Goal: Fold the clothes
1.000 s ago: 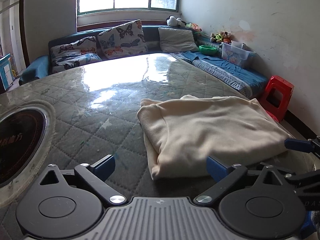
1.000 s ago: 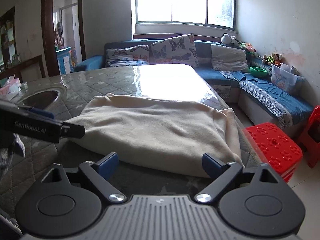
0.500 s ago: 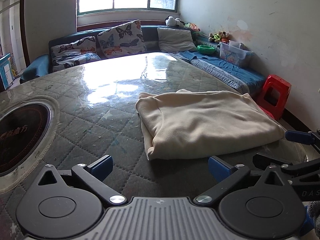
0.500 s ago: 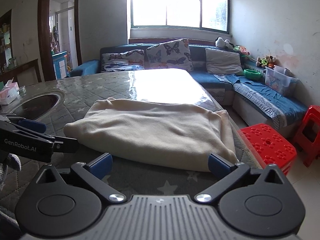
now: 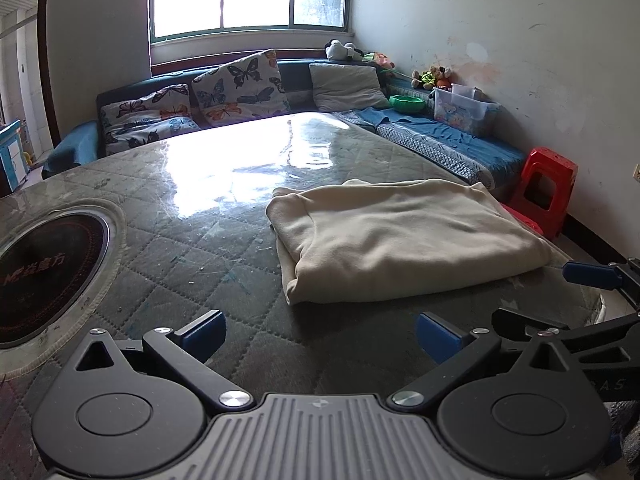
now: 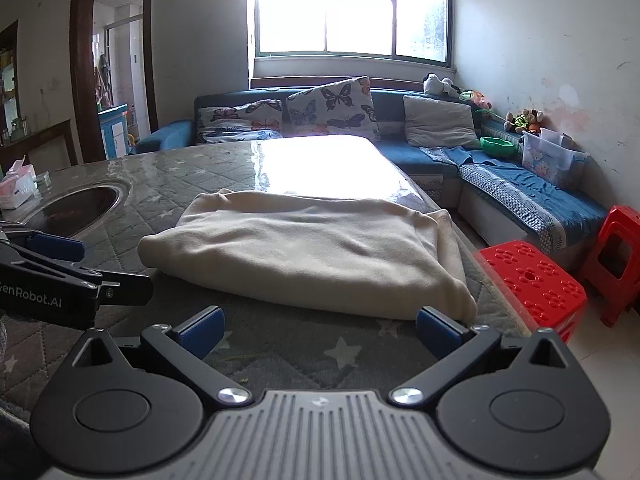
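Lying folded on the table [image 5: 168, 240], the cream garment [image 5: 400, 240] sits untouched — left tongs [image 5: 320, 332] and right tongs [image 6: 318, 330] both spread apart.

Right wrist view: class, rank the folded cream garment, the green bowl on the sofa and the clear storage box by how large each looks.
1. Folded cream garment, though it lies nearest the camera.
2. Clear storage box.
3. Green bowl.

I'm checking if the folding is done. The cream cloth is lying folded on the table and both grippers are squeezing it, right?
Not quite. The cream cloth is folded on the table, but neither gripper is squeezing it. Both wrist views show the left gripper and the right gripper open, short of the cloth.
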The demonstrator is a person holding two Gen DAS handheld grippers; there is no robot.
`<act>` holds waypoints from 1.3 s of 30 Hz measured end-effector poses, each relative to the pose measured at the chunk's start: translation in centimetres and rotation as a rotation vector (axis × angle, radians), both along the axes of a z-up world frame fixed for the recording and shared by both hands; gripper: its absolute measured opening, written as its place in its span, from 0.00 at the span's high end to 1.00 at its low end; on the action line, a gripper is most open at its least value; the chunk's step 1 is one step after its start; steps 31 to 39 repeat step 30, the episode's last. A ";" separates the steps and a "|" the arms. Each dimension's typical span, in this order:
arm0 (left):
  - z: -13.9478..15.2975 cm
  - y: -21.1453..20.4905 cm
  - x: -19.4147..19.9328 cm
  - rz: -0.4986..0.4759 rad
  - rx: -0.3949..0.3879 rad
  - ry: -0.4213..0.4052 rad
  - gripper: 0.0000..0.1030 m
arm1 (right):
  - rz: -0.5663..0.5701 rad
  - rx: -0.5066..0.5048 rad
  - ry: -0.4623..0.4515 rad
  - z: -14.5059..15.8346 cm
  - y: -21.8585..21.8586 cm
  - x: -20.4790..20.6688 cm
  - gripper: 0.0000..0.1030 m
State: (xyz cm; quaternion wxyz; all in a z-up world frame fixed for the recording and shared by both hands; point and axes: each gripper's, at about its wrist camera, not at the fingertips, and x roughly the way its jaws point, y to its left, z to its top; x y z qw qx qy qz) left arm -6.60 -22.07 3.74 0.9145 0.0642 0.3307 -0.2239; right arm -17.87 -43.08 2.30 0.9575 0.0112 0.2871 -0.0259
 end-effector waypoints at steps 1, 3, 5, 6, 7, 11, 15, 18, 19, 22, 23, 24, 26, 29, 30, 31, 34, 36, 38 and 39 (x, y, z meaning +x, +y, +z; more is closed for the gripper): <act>0.0 0.0 -0.2 -0.001 0.000 -0.002 0.00 | -0.001 0.000 -0.001 0.0 0.1 -0.1 0.00; 0.1 0.1 -0.5 -0.001 0.001 -0.007 0.00 | -0.003 0.001 -0.002 0.0 0.2 -0.4 0.00; 0.2 0.2 -0.9 -0.001 0.001 -0.012 0.00 | -0.006 0.005 -0.003 -0.1 0.2 -0.8 0.00; 0.2 0.2 -1.1 -0.001 0.001 -0.014 0.00 | -0.007 0.007 -0.003 -0.1 0.3 -1.0 0.00; 0.2 0.2 -1.2 0.000 0.002 -0.016 0.00 | -0.007 0.010 -0.004 -0.2 0.4 -1.1 0.00; 0.1 0.4 -1.6 0.009 -0.002 -0.017 0.00 | -0.010 0.012 -0.004 -0.3 0.6 -1.5 0.00; 0.0 0.6 -1.8 0.019 -0.010 -0.017 0.00 | -0.012 0.011 -0.008 -0.1 0.8 -2.0 0.00; -0.2 0.8 -2.0 0.019 -0.012 -0.021 0.00 | -0.015 0.008 -0.013 -0.1 0.9 -2.1 0.00; -0.3 0.9 -2.1 0.021 -0.012 -0.019 0.00 | -0.016 0.007 -0.013 -0.1 1.0 -2.2 0.00; -0.4 1.0 -2.2 0.023 -0.014 -0.016 0.00 | -0.020 0.002 -0.013 -0.1 1.2 -2.3 0.00; -0.5 1.0 -2.2 0.023 -0.015 -0.015 0.00 | -0.021 0.001 -0.013 -0.2 1.2 -2.3 0.00; -0.5 1.1 -2.3 0.025 -0.015 -0.015 0.00 | -0.022 0.001 -0.012 -0.2 1.3 -2.3 0.00; -0.5 1.1 -2.3 0.026 -0.016 -0.016 0.00 | -0.023 0.003 -0.009 -0.2 1.3 -2.3 0.00; -0.5 1.2 -2.3 0.023 -0.024 -0.008 0.00 | -0.025 0.005 -0.006 -0.2 1.3 -2.3 0.00; -0.5 1.2 -2.3 0.025 -0.027 -0.003 0.00 | -0.028 0.004 -0.006 -0.2 1.3 -2.4 0.00; -0.5 1.2 -2.3 0.025 -0.027 -0.003 0.00 | -0.028 0.004 -0.006 -0.2 1.3 -2.4 0.00; -0.5 1.2 -2.3 0.025 -0.027 -0.003 0.00 | -0.028 0.004 -0.006 -0.2 1.3 -2.4 0.00; -0.5 1.2 -2.3 0.025 -0.027 -0.003 0.00 | -0.028 0.004 -0.006 -0.2 1.3 -2.4 0.00; -0.5 1.2 -2.3 0.025 -0.027 -0.003 0.00 | -0.028 0.004 -0.006 -0.2 1.3 -2.4 0.00; -0.5 1.2 -2.3 0.025 -0.027 -0.003 0.00 | -0.028 0.004 -0.006 -0.2 1.3 -2.4 0.00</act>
